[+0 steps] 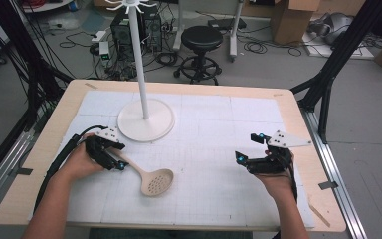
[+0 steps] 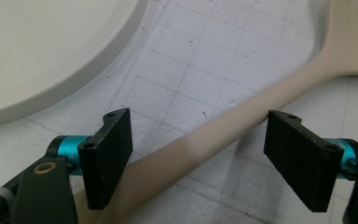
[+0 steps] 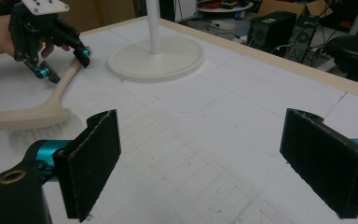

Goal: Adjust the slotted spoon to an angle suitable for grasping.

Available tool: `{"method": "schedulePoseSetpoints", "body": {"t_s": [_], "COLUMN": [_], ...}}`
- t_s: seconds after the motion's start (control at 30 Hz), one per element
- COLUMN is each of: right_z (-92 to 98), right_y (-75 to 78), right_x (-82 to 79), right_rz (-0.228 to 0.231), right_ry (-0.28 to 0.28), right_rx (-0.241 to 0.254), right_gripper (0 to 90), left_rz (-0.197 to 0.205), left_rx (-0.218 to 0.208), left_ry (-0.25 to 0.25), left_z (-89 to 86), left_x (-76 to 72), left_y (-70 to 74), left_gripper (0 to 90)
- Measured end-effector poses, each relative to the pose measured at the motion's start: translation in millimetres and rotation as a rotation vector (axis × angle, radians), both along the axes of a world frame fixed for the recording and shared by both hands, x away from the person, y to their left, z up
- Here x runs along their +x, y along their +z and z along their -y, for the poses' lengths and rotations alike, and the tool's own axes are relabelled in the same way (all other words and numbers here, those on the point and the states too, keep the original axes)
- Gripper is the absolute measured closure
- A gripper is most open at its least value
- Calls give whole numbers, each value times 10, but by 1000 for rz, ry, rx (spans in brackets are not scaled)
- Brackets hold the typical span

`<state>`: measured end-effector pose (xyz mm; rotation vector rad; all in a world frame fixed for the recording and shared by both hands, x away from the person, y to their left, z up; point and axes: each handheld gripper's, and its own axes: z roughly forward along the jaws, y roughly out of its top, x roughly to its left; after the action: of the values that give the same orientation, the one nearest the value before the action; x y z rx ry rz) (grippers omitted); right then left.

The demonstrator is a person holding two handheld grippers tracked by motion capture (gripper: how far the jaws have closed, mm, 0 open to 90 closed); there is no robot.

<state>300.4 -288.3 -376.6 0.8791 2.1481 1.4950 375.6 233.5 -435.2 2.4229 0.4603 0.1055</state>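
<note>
Your left gripper (image 2: 198,158) straddled the beige perforated plastic skimmer spoon's (image 1: 149,179) handle, jaws apart, not pressing; the spoon lay flat, near-left on the mat. Your right gripper (image 3: 214,163) hovered wide, holding nothing.

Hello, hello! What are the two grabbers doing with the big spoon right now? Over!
Left gripper open, jaws astride the slotted spoon handle, not clamped. Right gripper open, holding nothing. Spoon flat on the mat. White stand close behind.
</note>
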Motion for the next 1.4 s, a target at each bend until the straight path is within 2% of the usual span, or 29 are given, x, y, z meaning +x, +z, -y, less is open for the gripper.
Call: {"method": "schedulePoseSetpoints", "body": {"t_s": [0.07,0.1,0.23,0.3,0.47,0.5,0.53,0.6,0.67,0.77,0.8,0.83,1.0,1.03,1.1,1.13,1.17,1.4], "right_z": [1,0,-6,-7,-6,-7,-8,-8,-10,-6,-6,-8,-22,-31,-39,-39,-34,-21], "right_y": [-1,-1,-5,-4,-4,-5,-6,-6,-7,-13,-13,-17,-25,-26,-27,-27,-24,-28], "right_x": [3,2,1,0,0,1,1,2,1,4,4,4,11,9,7,7,4,11], "right_rz": [3,3,-1,0,0,0,0,1,-2,0,0,-3,-2,-3,-3,-3,-5,1], "right_ry": [1,-1,1,1,1,0,0,1,4,6,6,4,8,6,7,7,9,7], "right_rx": [-1,-2,-4,-4,-3,-4,-5,-5,-6,-9,-9,-10,-18,-22,-28,-28,-25,-22], "right_gripper": [109,109,109,109,109,109,109,109,110,109,109,109,110,109,109,109,110,110], "left_rz": [-5,-29,-55,-58,-40,-30,-19,-15,-23,-5,-5,11,24,24,25,25,22,-2], "left_rx": [3,10,-2,6,11,10,19,28,24,45,46,55,63,75,138,138,169,187], "left_ry": [-1,-10,-29,-40,-62,-70,-75,-83,-101,-124,-136,-149,-165,-171,-190,-190,-197,-209], "left_z": [4,2,-4,-3,19,31,45,48,68,109,130,160,158,164,244,244,288,352], "left_x": [-3,-9,-29,-39,-79,-97,-120,-136,-150,-166,-173,-180,-178,-178,-192,-192,-191,-188], "left_y": [5,21,35,50,81,92,108,111,86,70,55,38,49,60,114,114,135,154], "left_gripper": [260,285,372,407,501,501,538,535,473,426,426,423,486,486,550,579,613,767]}}
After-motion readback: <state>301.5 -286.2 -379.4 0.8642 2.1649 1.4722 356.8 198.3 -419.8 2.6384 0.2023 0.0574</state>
